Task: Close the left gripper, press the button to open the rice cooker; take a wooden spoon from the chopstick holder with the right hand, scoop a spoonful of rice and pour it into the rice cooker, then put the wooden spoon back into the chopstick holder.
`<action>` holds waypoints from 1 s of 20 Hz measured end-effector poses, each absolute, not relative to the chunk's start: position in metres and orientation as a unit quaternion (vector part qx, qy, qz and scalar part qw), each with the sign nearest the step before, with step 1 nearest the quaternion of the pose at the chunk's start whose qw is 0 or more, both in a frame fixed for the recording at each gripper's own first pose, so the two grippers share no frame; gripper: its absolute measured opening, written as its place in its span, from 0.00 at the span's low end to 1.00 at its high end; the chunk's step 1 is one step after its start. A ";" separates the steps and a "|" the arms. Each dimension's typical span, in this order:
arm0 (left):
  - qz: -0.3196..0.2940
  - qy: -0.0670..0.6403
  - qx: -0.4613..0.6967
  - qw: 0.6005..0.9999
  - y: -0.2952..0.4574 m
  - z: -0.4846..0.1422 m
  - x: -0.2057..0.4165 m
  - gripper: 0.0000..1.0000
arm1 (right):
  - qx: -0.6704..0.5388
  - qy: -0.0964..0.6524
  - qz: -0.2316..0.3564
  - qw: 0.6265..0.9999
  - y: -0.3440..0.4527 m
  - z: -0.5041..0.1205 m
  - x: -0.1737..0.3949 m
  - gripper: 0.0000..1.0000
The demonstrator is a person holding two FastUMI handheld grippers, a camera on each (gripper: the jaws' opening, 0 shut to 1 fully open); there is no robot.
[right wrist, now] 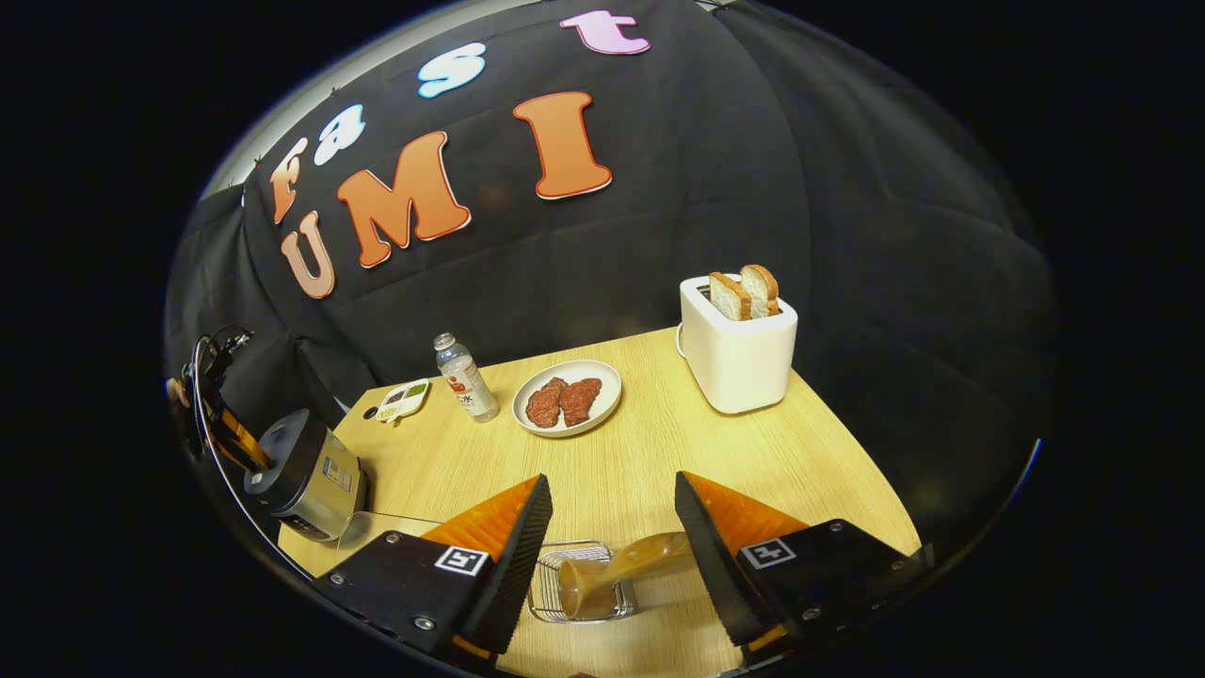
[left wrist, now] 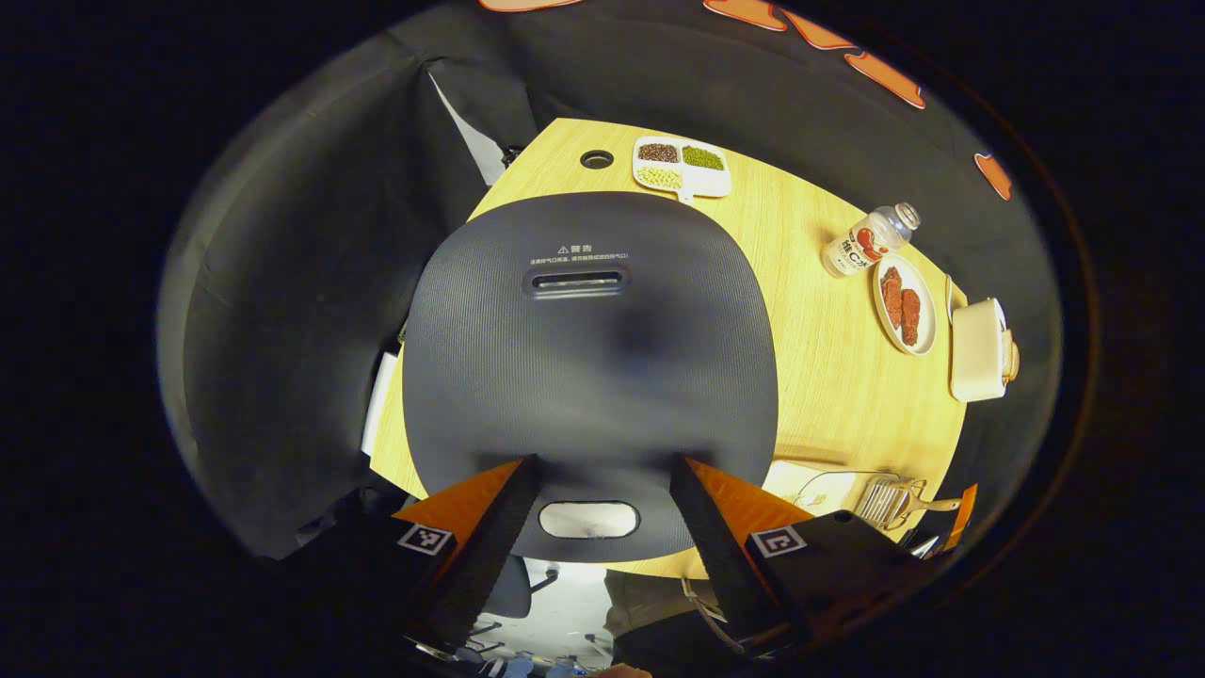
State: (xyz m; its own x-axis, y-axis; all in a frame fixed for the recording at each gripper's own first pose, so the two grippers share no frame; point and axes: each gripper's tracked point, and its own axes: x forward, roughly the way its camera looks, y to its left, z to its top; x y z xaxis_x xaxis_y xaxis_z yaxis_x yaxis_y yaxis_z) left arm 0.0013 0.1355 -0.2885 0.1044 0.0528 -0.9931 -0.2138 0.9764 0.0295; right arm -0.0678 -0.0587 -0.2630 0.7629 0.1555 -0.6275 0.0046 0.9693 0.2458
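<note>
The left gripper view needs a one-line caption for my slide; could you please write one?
Open left gripper poised above the closed rice cooker, its two fingers straddling the lid's release button.

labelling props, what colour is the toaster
White, with two bread slices in it; clearest in the right gripper view: toaster.

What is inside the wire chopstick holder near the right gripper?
In the wire chopstick holder a wooden spoon leans, its bowl sticking up between the right gripper's open fingers. The spoon's lower end and any other contents are hard to make out.
</note>
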 end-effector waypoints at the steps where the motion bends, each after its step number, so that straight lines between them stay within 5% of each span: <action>1: 0.093 0.658 -0.062 0.745 0.134 -0.288 0.001 1.00 | 0.116 0.340 0.042 0.932 -0.059 -0.260 -0.067 0.82; 20: 0.125 0.347 -0.029 0.929 0.125 -0.252 0.006 0.99 | 0.080 0.280 0.133 0.947 0.020 -0.205 -0.031 0.83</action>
State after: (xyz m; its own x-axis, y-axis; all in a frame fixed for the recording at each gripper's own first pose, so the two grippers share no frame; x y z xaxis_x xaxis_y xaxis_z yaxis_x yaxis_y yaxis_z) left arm 0.0062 0.1245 -0.2519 0.7274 0.2120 -0.6526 -0.2525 0.9670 0.0327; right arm -0.0307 0.0198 -0.2054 0.8073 0.2972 -0.5098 -0.2075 0.9517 0.2262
